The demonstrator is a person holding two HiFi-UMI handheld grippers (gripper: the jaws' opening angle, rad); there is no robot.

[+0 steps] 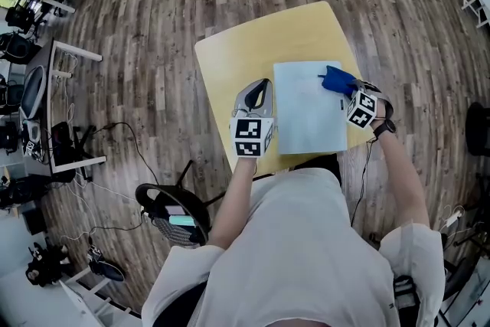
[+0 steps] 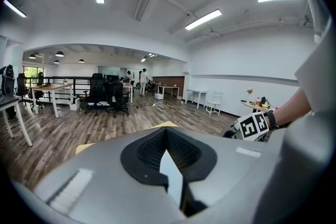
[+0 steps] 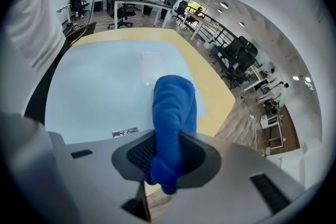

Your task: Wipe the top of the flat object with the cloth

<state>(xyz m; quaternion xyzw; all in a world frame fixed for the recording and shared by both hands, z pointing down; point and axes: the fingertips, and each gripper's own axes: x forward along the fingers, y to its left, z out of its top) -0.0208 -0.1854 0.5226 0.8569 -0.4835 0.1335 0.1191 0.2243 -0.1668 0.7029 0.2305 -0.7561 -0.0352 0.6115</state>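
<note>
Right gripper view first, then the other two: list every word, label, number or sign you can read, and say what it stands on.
No readable text in any view.
Small label on the flat board: there is print, but it is too small and blurred to read.
Square markers on the left gripper and the right gripper: black-and-white patterns, not letters or numbers.

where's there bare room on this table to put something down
Bare yellow table lies along the far side, beyond the flat object. The flat object's middle is bare too. Crowded: its left edge, where the left gripper sits, and its far right corner, with the right gripper and blue cloth.
</note>
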